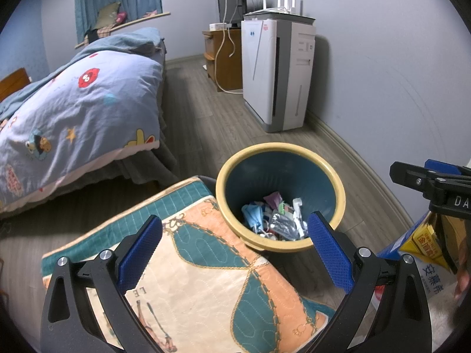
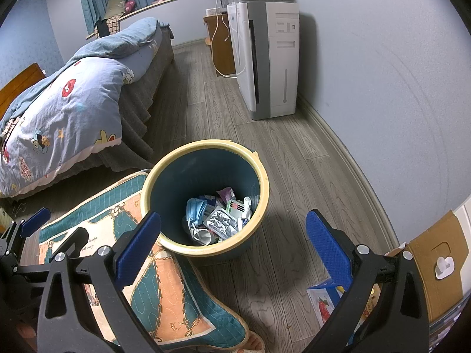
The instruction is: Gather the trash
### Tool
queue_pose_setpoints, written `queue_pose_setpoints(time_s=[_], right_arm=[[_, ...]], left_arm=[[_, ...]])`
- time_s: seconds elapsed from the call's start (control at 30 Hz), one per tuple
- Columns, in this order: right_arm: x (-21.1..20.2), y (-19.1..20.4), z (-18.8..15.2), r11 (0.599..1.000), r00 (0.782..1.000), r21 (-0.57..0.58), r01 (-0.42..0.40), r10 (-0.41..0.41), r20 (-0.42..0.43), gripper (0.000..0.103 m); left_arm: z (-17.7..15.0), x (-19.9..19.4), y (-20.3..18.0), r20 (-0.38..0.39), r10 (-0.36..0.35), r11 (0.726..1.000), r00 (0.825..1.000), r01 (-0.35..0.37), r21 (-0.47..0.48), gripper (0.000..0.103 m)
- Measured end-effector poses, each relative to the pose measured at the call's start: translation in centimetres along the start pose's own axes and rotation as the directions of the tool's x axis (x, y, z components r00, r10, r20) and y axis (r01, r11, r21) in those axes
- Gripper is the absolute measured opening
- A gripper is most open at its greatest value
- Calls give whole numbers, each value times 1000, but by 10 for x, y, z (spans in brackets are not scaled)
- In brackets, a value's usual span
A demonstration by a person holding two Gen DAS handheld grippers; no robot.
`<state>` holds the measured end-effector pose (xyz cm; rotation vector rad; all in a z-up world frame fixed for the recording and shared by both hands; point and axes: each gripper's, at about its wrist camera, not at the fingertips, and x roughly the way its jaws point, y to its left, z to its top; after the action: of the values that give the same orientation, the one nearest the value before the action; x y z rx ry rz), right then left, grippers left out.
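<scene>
Seemingly light and stiff, the round blue plastic bin with a yellow rim (image 2: 206,203), standing on the wooden floor (image 2: 294,158) holding crumpled trash (image 2: 217,217), is best pinched by its rim, with both grippers' fingers (image 1: 140,253) spread open and empty

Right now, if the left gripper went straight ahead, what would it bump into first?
Probably the bin. The left gripper is open, with the bin's near rim between its fingers; depth is unclear.
</scene>
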<state>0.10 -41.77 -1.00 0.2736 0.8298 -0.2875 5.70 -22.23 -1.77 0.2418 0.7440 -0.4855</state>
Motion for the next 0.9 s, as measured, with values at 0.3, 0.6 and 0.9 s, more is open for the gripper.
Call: queue_pose_setpoints(time_s=[0.3,0.6,0.9], right_arm=[[0,0,0,1000,1000,0,0,0,1,97],[0,0,0,1000,1000,0,0,0,0,97],[2,-3,-1,1000,1000,8,2,-2,-3,97]], left_arm=[[0,0,-1,1,2,1000,1000,-2,1,98],[0,0,-2,11,4,1000,1000,-4,0,98],[3,0,1,8,-35,999,999,35,-7,98]])
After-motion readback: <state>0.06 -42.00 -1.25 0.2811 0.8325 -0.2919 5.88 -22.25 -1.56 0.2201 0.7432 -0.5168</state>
